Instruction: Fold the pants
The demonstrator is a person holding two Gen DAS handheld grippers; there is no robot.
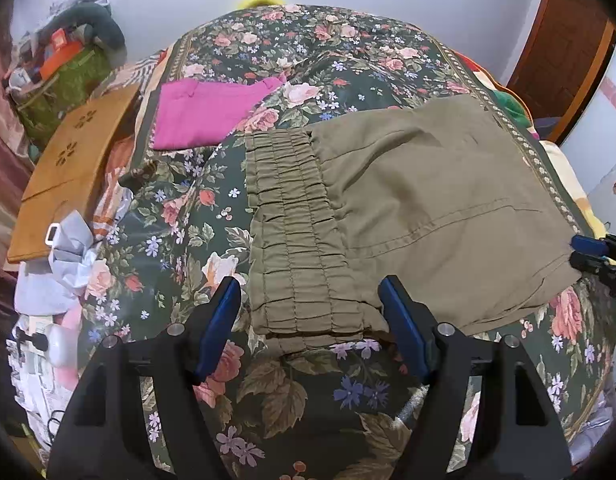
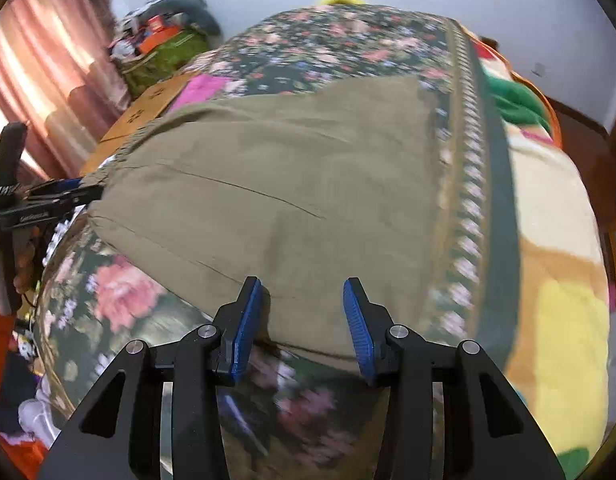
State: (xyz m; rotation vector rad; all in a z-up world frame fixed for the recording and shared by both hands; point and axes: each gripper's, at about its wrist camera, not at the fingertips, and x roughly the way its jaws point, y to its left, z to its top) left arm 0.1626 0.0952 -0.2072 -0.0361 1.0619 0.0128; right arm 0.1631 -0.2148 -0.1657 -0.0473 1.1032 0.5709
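Olive-green pants (image 1: 408, 208) lie folded flat on a flowered bedspread (image 1: 276, 392); their gathered elastic waistband (image 1: 296, 240) faces my left gripper. My left gripper (image 1: 310, 304) is open, its blue pads either side of the waistband's near corner, just short of it. In the right wrist view the pants (image 2: 276, 184) fill the middle. My right gripper (image 2: 302, 304) is open at their near edge, over the cloth. The right gripper's tips also show at the far right of the left wrist view (image 1: 596, 256).
A folded pink garment (image 1: 204, 116) lies further back on the bed. A wooden board (image 1: 72, 172) and clutter sit at the left bedside. A yellow and cream blanket (image 2: 556, 280) covers the bed's right side. A wooden door (image 1: 564, 40) stands at the back right.
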